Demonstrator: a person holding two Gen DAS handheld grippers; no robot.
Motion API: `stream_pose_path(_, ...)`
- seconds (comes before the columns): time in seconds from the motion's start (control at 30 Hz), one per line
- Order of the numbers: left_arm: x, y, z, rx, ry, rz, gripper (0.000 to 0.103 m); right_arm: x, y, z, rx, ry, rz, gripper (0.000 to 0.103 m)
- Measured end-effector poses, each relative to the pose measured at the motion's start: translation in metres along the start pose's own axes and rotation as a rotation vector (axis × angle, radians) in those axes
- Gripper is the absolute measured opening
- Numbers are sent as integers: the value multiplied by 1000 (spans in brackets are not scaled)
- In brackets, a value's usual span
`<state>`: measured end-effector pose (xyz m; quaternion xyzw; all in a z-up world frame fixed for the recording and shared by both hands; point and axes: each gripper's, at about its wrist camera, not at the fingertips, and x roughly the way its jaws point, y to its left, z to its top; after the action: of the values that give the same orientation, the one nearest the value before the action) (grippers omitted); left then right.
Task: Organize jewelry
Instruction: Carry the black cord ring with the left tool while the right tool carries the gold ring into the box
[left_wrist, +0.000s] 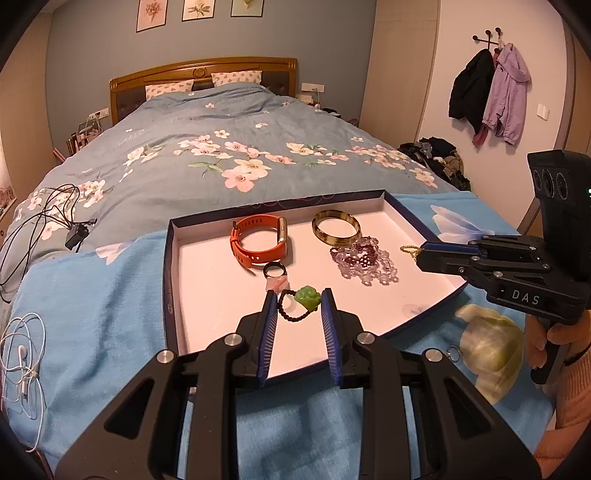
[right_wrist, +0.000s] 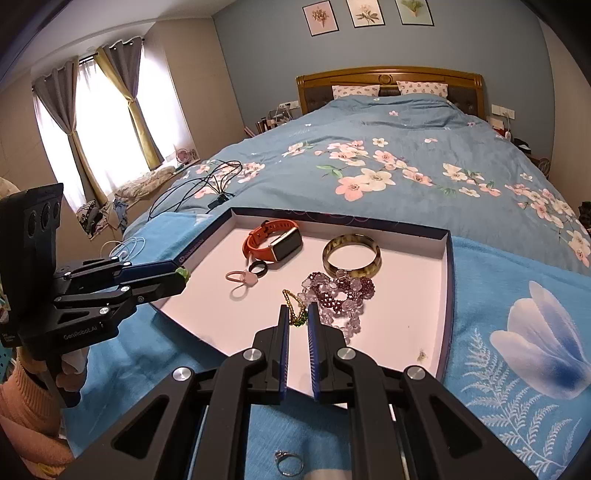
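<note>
From your left wrist, the tray (left_wrist: 173, 266) on the blue blanket (left_wrist: 92, 314) already holds the orange watch (left_wrist: 258, 240), the bangle (left_wrist: 336, 227), the dark ring (left_wrist: 275, 272) and the purple bead strand (left_wrist: 364, 260). Your left gripper (left_wrist: 299, 301) clasps the black-bead bracelet with the green stone (left_wrist: 308, 298) over the tray — not yet set down.

From your right wrist, your right gripper (right_wrist: 295, 314) is clenched on the gold chain (right_wrist: 293, 302), which hangs over the tray floor beside the beads. A pink ring (right_wrist: 242, 277) lies in the tray. A silver ring (right_wrist: 289, 462) is on the blanket outside the tray — by my reading, that one's left to collect.
</note>
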<state>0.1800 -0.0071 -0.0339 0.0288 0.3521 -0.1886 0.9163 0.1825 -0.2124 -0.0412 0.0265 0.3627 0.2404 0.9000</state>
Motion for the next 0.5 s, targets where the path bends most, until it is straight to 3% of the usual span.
stream_pose_path(0.5, 28, 4, 6, -7, 40, 22, 24, 25, -5, 4, 13, 49, -22, 8)
